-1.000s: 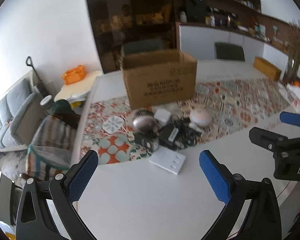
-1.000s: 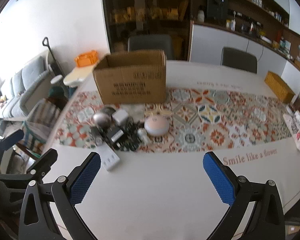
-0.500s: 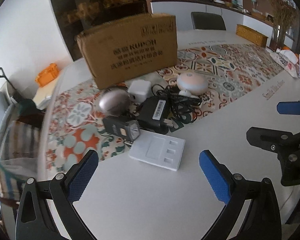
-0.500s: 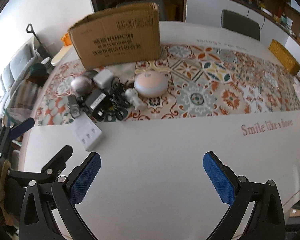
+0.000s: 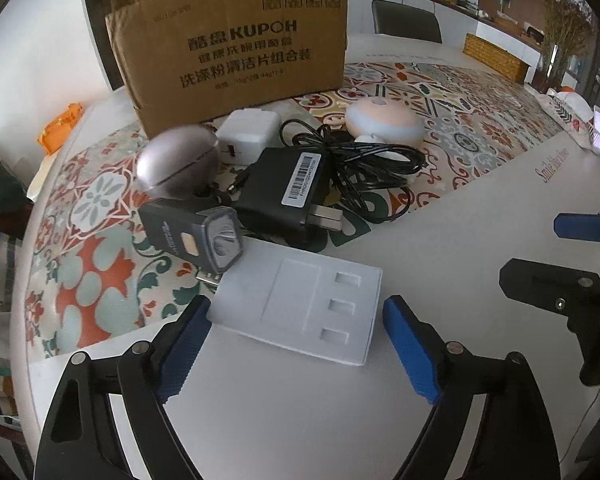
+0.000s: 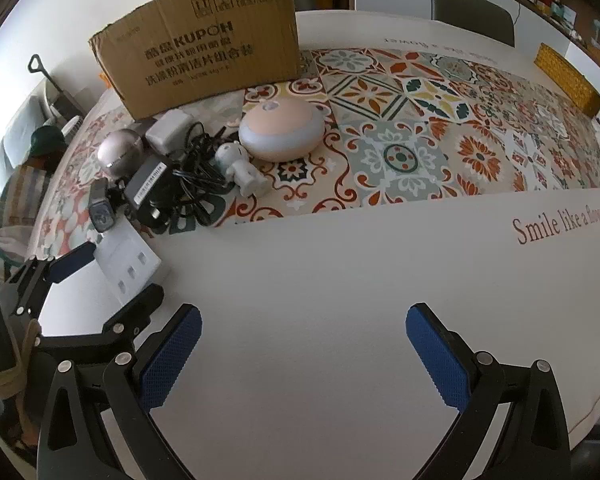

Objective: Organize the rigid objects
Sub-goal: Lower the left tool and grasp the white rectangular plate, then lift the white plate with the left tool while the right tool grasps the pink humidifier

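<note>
A flat white plastic case (image 5: 300,308) lies on the white table, at the near edge of a pile of gadgets. My left gripper (image 5: 296,312) straddles it and its jaws are closing. The left pad sits at the case's corner and a gap shows at the right pad. Behind the case are a dark flashlight (image 5: 196,232), a black power adapter (image 5: 284,192) with a tangled cable (image 5: 360,168), a silver rounded case (image 5: 176,160), a white charger (image 5: 248,136) and a pink round lamp (image 5: 384,124). My right gripper (image 6: 304,316) hangs open over bare table, holding nothing.
An open cardboard box (image 5: 236,48) stands behind the pile on the patterned runner (image 6: 400,152). A small white figurine (image 6: 240,168) lies beside the lamp. A woven basket (image 6: 568,80) sits far right. The table edge (image 5: 28,320) runs along the left, with chairs beyond.
Both grippers have dropped toward the table and tipped downward. The left one came in over the white case and its jaws have narrowed around it.
</note>
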{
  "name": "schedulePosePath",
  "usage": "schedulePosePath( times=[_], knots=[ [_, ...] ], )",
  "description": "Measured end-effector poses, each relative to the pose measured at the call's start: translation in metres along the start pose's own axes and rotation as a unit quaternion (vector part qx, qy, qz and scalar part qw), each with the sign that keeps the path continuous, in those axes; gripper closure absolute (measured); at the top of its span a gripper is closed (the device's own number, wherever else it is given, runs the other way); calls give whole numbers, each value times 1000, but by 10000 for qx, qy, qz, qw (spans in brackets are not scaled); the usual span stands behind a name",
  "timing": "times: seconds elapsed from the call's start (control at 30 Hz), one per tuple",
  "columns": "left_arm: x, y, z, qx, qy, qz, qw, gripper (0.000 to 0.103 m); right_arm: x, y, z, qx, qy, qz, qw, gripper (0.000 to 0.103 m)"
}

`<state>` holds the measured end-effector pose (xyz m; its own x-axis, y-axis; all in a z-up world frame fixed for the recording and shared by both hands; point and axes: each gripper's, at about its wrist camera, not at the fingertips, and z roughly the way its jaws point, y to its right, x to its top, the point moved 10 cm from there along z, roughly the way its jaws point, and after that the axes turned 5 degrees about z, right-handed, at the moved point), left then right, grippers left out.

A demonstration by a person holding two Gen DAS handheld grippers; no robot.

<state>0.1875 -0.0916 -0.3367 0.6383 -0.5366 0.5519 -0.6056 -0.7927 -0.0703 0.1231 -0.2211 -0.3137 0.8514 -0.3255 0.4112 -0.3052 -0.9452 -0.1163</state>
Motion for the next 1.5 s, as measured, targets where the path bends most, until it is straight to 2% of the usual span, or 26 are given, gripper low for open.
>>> schedulePosePath(
  times=[0.17, 0.37, 0.53, 0.73, 0.83, 0.93, 1.03, 1.17, 1.27, 1.4, 1.5],
  knots=[
    [5, 2, 2, -76, 99, -84, 9999, 22, 1, 3, 3, -30, 7, 22, 10000, 0],
    [6, 4, 1, -95, 85, -181, 9998, 22, 6, 4, 4, -78, 77, -41, 9999, 0],
    [-5, 8, -15, -140, 6, -409, 9991, 22, 6, 4, -1, -136, 131, -130, 9997, 0],
    [-4, 9, -46, 73, 139, -661, 9977, 22, 8, 5, -16, -113, 253, -232, 9993, 1],
    [10, 5, -63, 348, 321, -801, 9957, 22, 15, 2, -23, 4, 365, -361, 9987, 1],
    [27, 2, -71, 503, 444, -947, 9932, 22, 33, 0, -28, 178, 471, -498, 9975, 1],
    [40, -6, -75, 850, 456, -1185, 9883, 22, 53, -3, -32, 329, 629, -692, 9951, 1],
    [50, -18, -78, 1190, 438, -1600, 9789, 22, 83, -7, -28, 476, 680, -943, 9921, 1],
    [52, -28, -75, 1303, 358, -1787, 9746, 22, 104, -10, -22, 504, 747, -1020, 9907, 1],
    [55, -41, -65, 1417, 289, -1803, 9729, 22, 123, -18, -6, 561, 635, -1036, 9910, 1],
    [58, -50, -55, 1395, 217, -1808, 9733, 22, 126, -25, 15, 560, 392, -1021, 9924, 6]
  ],
)
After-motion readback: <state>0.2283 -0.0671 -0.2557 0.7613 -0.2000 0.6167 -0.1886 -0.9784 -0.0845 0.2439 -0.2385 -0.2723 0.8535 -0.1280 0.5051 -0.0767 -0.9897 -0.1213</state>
